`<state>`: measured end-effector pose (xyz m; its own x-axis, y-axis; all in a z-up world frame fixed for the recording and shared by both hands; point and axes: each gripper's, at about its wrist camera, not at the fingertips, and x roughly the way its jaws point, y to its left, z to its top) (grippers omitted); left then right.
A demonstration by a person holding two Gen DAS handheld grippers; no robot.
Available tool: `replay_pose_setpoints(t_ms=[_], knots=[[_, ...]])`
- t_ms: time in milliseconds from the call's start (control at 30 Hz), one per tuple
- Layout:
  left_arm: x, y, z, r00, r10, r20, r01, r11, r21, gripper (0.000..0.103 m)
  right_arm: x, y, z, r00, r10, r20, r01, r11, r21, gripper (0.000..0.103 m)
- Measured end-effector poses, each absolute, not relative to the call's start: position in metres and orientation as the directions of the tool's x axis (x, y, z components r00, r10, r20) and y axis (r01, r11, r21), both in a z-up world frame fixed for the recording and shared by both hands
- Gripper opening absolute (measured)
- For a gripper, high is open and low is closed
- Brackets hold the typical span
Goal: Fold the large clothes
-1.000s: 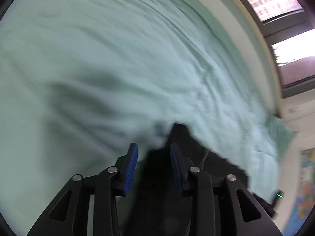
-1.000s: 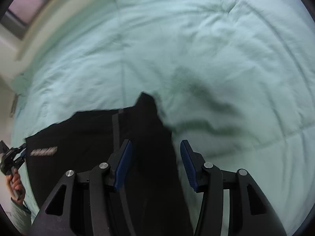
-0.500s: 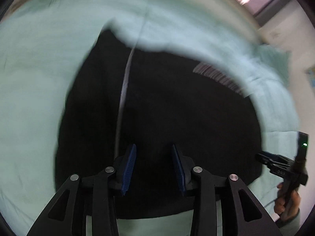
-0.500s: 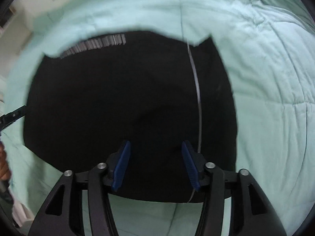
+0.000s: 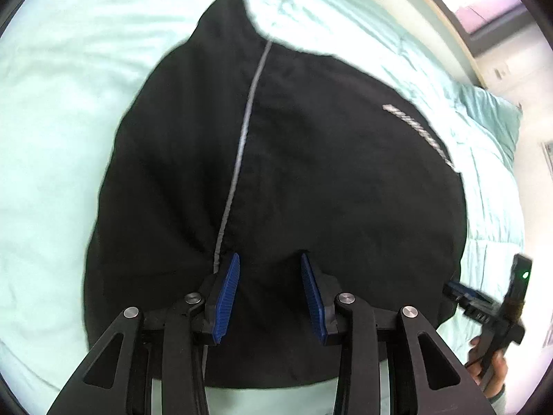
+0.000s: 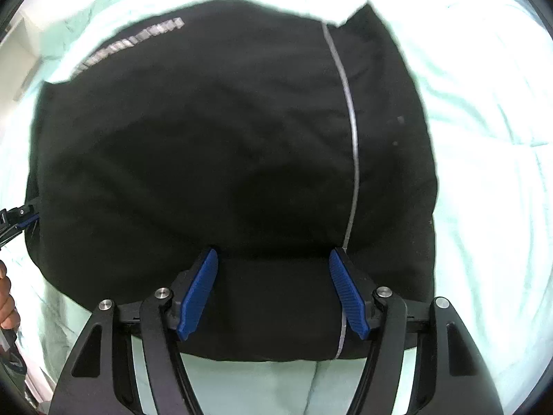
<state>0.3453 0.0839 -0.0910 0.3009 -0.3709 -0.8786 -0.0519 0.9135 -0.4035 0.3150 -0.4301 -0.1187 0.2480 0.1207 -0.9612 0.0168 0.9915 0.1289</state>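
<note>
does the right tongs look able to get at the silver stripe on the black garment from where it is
Probably yes. The right tongs stand open over the black garment, and the silver stripe runs down beside its outer pad with nothing lying over it. The mint bedding around is flat.

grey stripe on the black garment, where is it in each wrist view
Left wrist view: the grey stripe runs from upper centre down to the left hand-held gripper, left of the garment's middle.
Right wrist view: the grey stripe curves down the black garment at right, towards the right hand-held gripper.
Shared landmark: the pale lettering.
</note>
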Motion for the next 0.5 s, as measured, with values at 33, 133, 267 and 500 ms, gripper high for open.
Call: replay_pose_setpoints(t_ms=[33, 133, 267, 500], knots=[[0.343, 0.081, -0.083, 0.31, -0.379, -0.872, -0.022, 0.914, -0.406, 0.038, 0.314, -0.434, -0.111, 0.266, 0.123, -0.956, 0.018, 0.991, 0.132, 0.069], [0.336, 0.067, -0.064, 0.306, -0.429, -0.85, 0.05, 0.899, -0.435, 0.039, 0.307, -0.446, -0.091, 0.311, 0.153, -0.938, 0.041, 0.984, 0.174, 0.069], [0.331, 0.035, -0.053, 0.279, -0.497, -0.822, 0.161, 0.868, -0.47, 0.039, 0.308, -0.46, -0.073, 0.367, 0.207, -0.907, 0.063, 0.967, 0.247, 0.069], [0.312, -0.022, -0.093, 0.251, -0.363, -0.897, 0.28, 0.915, -0.292, 0.043, 0.325, -0.381, -0.086, 0.324, 0.24, -0.915, -0.073, 0.971, 0.228, 0.069]])
